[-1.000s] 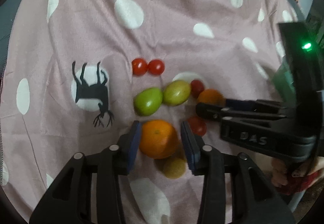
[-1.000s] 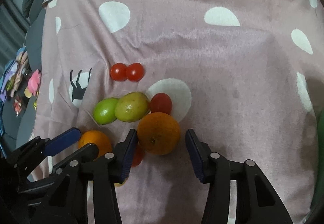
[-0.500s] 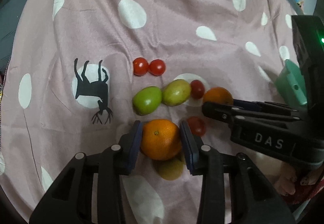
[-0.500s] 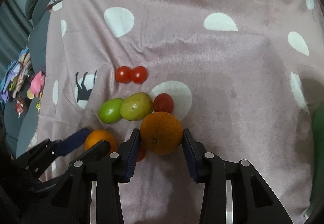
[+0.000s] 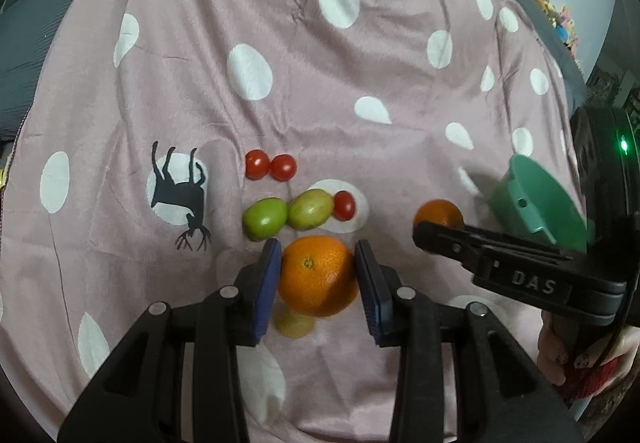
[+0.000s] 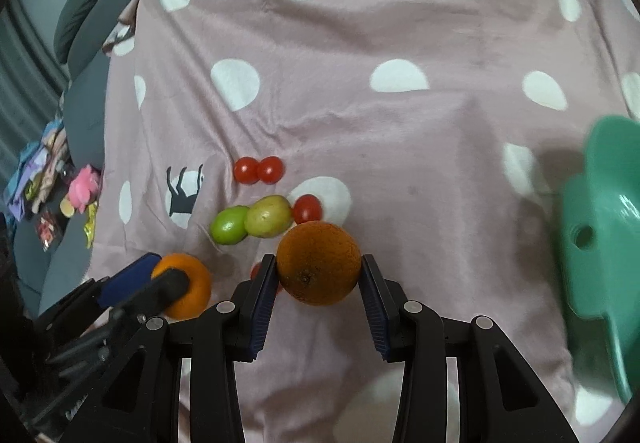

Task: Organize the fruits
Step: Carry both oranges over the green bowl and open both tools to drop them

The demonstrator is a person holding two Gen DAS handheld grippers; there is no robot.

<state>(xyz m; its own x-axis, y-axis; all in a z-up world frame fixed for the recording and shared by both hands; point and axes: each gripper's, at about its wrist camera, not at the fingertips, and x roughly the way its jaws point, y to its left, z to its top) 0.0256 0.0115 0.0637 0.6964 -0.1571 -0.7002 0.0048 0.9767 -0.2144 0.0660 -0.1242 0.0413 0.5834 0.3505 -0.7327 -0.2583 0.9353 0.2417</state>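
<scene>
our left gripper pinches a bright orange tangerine, our right gripper a duller orange; we should carry both level to the mint-green plastic bowl far right.

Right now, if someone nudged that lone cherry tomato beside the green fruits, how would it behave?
The tomato looks round and glossy, so it would probably roll easily, though the soft, wrinkled cloth might slow it. It touches a green fruit, which could block it on that side. Its thin skin likely bruises under a hard squeeze.
</scene>
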